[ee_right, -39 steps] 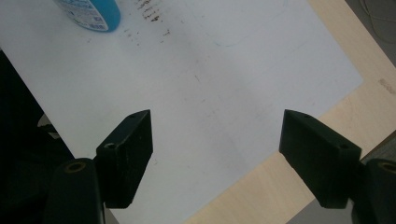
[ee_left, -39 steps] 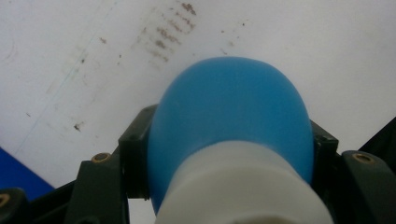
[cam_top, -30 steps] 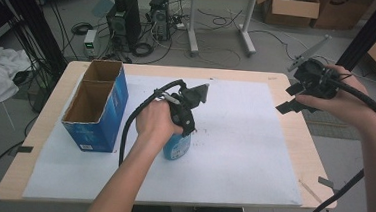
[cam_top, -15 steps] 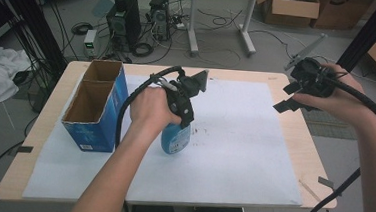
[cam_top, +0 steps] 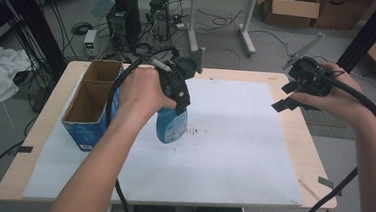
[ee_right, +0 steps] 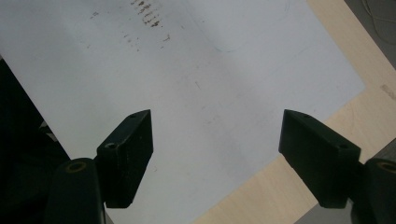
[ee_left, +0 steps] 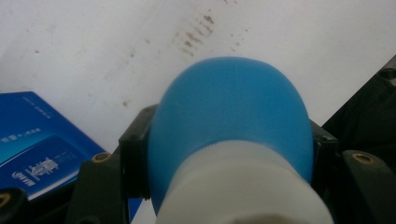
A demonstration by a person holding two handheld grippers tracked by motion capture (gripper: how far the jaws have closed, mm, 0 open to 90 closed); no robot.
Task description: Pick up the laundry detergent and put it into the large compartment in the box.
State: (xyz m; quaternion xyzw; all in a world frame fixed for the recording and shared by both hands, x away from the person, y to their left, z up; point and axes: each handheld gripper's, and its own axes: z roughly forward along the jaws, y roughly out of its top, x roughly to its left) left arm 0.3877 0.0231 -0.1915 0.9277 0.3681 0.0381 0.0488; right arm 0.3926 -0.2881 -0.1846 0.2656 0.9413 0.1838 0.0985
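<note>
The blue bottle [cam_top: 171,126] in my left gripper [cam_top: 177,92] was a rounded, glossy thing with a pale label on its side and a white collar near the neck. From the left gripper view its blue body [ee_left: 232,116] bulged smooth and domed, with the white band below it nearest the camera, and my two black jaws were clamped against its sides. It was above the white sheet [cam_top: 234,139] that covered most of the table [cam_top: 322,160], just to the right of the blue cardboard box [cam_top: 91,110], whether touching the paper or a little off it I could not tell.

My hand [cam_top: 139,93] and the gripper body covered the bottle's top in the high view, so I could not make out its cap or nozzle. The label's print was too small to read. In the left gripper view the bottle blocked much of what lay beyond it; a corner of the box [ee_left: 39,142] showed at the lower left.

The bottle stood roughly upright, its long axis running up and down, neck toward my gripper and base toward the sheet.

My right gripper [cam_top: 288,96] was held over the table's right edge, its jaws spread wide apart with nothing between them, above the sheet [ee_right: 196,79] and bare wood [ee_right: 299,186].
</note>
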